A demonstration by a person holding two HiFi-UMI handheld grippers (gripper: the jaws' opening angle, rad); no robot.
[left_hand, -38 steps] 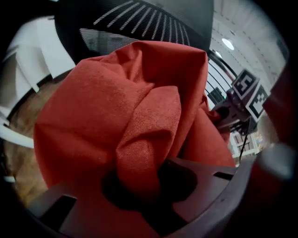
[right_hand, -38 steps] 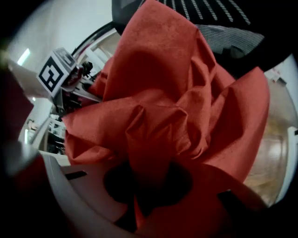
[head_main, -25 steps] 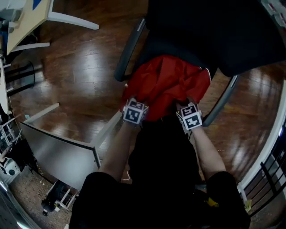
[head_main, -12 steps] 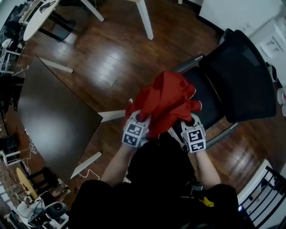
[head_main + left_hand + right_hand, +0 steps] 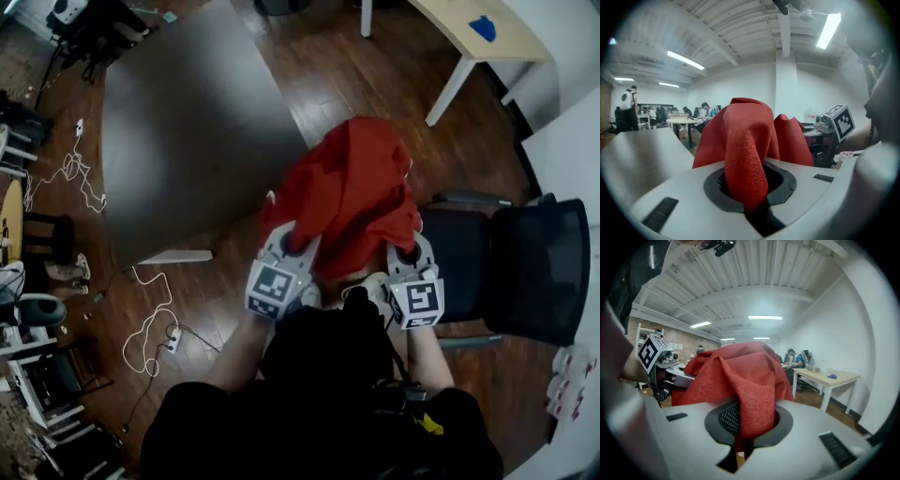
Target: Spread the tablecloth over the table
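Observation:
A bunched red tablecloth (image 5: 352,202) hangs in the air between both grippers, in front of the person. My left gripper (image 5: 295,246) is shut on a fold of the red tablecloth (image 5: 745,159), pinched between its jaws. My right gripper (image 5: 408,255) is shut on another fold of the tablecloth (image 5: 752,399). The dark table (image 5: 187,122) lies to the upper left in the head view, bare, with the cloth's far edge hanging near its right side. From the left gripper view the right gripper's marker cube (image 5: 836,121) shows beside the cloth.
A black office chair (image 5: 525,267) stands at the right, close to the right gripper. A light wooden table (image 5: 478,42) is at the top right. White cables (image 5: 150,319) trail on the wood floor at the left, near stools and equipment (image 5: 28,319).
Both grippers have lifted the red cloth off the black chair and carried it toward the dark table; the view has swung so the table now lies ahead at upper left.

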